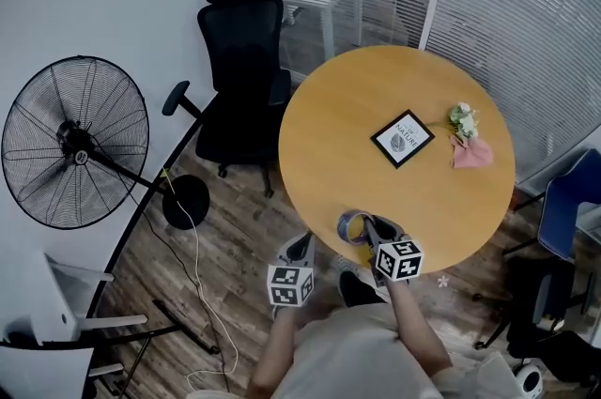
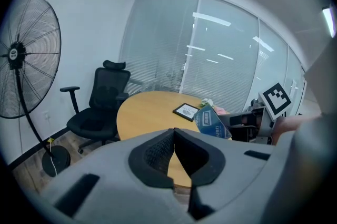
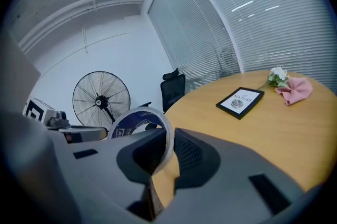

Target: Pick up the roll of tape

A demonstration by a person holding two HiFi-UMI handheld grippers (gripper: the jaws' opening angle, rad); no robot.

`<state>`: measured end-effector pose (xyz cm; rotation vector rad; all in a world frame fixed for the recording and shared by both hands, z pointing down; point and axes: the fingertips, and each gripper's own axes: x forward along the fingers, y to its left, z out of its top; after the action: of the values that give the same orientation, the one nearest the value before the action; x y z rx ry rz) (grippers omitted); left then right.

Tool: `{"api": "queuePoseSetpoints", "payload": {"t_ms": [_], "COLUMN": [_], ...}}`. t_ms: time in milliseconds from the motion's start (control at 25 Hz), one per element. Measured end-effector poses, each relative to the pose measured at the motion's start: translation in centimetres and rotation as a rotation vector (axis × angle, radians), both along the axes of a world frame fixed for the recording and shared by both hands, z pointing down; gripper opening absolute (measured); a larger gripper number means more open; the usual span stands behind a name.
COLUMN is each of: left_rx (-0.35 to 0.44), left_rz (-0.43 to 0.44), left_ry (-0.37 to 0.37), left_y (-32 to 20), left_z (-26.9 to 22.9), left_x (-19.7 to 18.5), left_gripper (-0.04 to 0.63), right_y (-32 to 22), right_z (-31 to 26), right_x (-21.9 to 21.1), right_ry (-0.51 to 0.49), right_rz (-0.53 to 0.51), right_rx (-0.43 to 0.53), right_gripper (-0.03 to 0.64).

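bench (image 1: 338, 134): smooth wood-look top, low sheen
tape (image 3: 122, 125): glossy film, blue printed core
cloth (image 1: 470, 153): soft fabric, creased
frame (image 1: 402, 139): matt black edge, white paper print
floor (image 1: 239, 247): grained wood planks
fan (image 1: 75, 142): black metal wire
right gripper (image 3: 169, 136): matt grey plastic, ribbed black pads (image 3: 190, 152)

"NATURE" on the framed picture (image 3: 240, 101); print on the tape roll (image 3: 126, 122) illegible.
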<state>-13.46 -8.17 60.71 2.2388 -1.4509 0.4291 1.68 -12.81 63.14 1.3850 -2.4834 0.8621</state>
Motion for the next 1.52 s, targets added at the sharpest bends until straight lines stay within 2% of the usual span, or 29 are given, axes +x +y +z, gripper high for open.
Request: {"api": "queuePoseSetpoints", "payload": {"t_ms": [560, 800, 1160, 1520], "left_rx": [-0.006, -0.008, -0.004, 0.004], "left_rz": [-0.005, 0.003, -0.014, 0.013], "left_ry": [-0.008, -0.005, 0.001, 0.001], "left_y": [0.2, 0.2, 0.1, 0.3], "left_z": [0.1, 0.2, 0.2, -0.1], "left_x": [-0.1, 0.4, -0.5, 0.5], "left_gripper": [0.009, 0.009, 0.009, 0.008], "right_y": [0.2, -0.1, 0.0, 0.3], "right_z": [0.5, 0.0, -0.1, -0.2], "right_x": [0.1, 1.3, 0.5, 0.8], "right_ry": [-0.005, 0.064, 0.077, 0.086], "right_rz": [-0.001, 0.033, 0.011, 0.007], "right_rx": [-0.003, 0.036, 0.040, 0.039], "right_gripper": [0.044, 0.044, 0.044, 0.044]}}
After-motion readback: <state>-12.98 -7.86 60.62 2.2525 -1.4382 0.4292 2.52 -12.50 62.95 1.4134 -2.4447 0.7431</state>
